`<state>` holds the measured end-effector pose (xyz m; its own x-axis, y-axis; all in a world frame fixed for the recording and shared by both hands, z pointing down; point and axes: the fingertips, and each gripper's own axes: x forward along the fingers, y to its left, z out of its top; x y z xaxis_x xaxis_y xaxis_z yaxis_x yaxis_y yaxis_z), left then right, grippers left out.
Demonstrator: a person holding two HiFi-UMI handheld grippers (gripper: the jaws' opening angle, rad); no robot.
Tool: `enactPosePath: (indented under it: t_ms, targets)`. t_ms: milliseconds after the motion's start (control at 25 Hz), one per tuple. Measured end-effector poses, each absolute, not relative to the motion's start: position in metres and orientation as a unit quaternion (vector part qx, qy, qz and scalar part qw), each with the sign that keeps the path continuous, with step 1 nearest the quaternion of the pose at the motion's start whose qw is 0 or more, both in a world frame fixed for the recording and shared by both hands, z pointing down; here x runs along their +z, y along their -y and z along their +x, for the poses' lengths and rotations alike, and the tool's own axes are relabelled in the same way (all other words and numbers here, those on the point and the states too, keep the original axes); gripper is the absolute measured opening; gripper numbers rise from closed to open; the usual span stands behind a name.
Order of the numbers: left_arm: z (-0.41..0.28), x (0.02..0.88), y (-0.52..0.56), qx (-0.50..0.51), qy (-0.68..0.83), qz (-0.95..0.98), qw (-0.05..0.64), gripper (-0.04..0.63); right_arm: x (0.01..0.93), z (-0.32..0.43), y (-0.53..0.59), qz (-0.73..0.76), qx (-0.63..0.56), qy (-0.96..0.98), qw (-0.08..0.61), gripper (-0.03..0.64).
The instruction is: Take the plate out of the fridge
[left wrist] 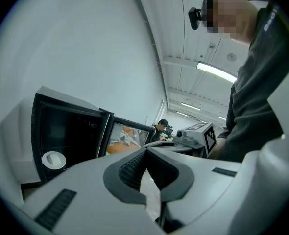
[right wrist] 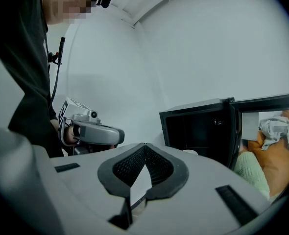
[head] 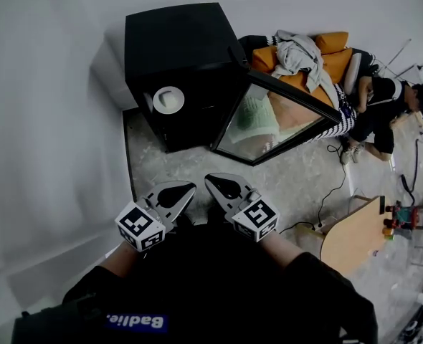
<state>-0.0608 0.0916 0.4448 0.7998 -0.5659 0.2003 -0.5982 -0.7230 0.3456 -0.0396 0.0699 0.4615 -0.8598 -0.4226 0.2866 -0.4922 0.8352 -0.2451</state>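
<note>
From above, the left gripper [head: 186,189] and right gripper [head: 213,181] hang at the person's waist, well back from the small black fridge [head: 179,41], its glass door [head: 276,120] open over speckled grey floor [head: 161,167] beside a white wall [head: 39,120]: a ready stance, I'd judge. The left gripper view shows jaws together on nothing, the round white plate [left wrist: 53,159] inside the fridge; the right gripper view shows likewise closed, empty jaws.

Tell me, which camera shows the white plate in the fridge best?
The head view: the whole plate shows inside the open fridge. The left gripper view shows it small; the right gripper view only a sliver of rim.
</note>
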Motion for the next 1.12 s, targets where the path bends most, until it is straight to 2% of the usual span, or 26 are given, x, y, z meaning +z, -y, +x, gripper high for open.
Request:
enactPosePath:
  t_ms: [680,1120]
  targets:
    - [-0.039,0.441,-0.003,0.046,0.401,0.892,0.204,-0.003,0.470,-0.019,0.025,0.164,0.156,0.966,0.127,0.009]
    - [-0.030,0.448,0.017,0.051,0.427,0.879,0.205,-0.003,0.483,-0.007,0.046,0.137,0.145,0.970,0.138,0.009]
